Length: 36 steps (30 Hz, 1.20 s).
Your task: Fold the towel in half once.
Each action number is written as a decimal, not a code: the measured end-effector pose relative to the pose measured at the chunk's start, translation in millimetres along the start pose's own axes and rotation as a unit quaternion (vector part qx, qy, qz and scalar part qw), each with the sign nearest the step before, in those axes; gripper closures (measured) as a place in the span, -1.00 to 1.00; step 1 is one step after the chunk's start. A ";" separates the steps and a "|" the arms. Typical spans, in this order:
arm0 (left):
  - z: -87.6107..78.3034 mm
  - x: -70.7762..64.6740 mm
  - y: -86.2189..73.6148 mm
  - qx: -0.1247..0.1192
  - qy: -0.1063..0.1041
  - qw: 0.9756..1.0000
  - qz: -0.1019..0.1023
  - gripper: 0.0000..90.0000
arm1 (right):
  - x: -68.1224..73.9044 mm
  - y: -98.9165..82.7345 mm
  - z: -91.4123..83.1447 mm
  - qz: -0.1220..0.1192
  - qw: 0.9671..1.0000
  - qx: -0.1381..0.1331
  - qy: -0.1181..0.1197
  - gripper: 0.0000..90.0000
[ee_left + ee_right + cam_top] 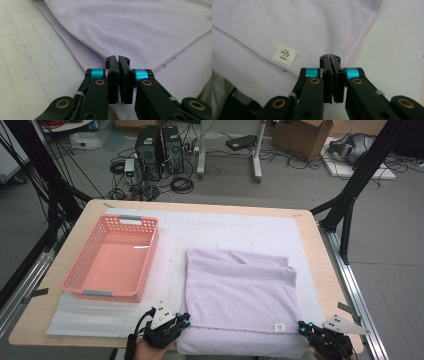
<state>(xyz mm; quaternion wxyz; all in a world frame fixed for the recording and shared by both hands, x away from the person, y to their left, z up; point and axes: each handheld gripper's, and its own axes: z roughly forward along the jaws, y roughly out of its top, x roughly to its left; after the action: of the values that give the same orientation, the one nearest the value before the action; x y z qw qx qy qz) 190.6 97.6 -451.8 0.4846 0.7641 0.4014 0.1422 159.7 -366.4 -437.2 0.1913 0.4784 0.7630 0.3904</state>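
Two grippers clamp the near corners of a folded lilac towel (240,295) lying on the counter (310,250) right of a pink basket (114,257): left gripper (186,320) closed on the near-left corner, right gripper (302,327) closed on the near-right.

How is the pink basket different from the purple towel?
The pink basket is stiff, with holey walls; the purple towel is soft and folded flat. The basket sits apart at the left, untouched; the towel has the left gripper and right gripper at its near corners. Both rest on the white mat.
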 end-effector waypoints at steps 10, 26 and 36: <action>-25.5 -8.0 -2.3 -0.021 -0.029 0.999 -0.010 0.92 | -3.2 -3.5 -18.8 0.017 0.999 -0.028 0.011 0.77; -36.2 -9.7 -11.2 -0.024 -0.042 0.998 -0.028 0.93 | 7.1 7.4 -1.4 -0.006 1.000 -0.008 -0.005 0.97; -66.5 -21.6 -30.0 -0.017 -0.073 0.997 -0.014 0.53 | 28.6 -22.2 -36.5 -0.017 1.000 0.017 0.020 0.81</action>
<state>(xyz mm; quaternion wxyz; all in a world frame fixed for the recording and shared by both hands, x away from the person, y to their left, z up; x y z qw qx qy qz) 122.2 129.2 -441.1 0.5272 0.7585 0.3732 0.0857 109.1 -361.6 -429.4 0.1743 0.4607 0.7812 0.3835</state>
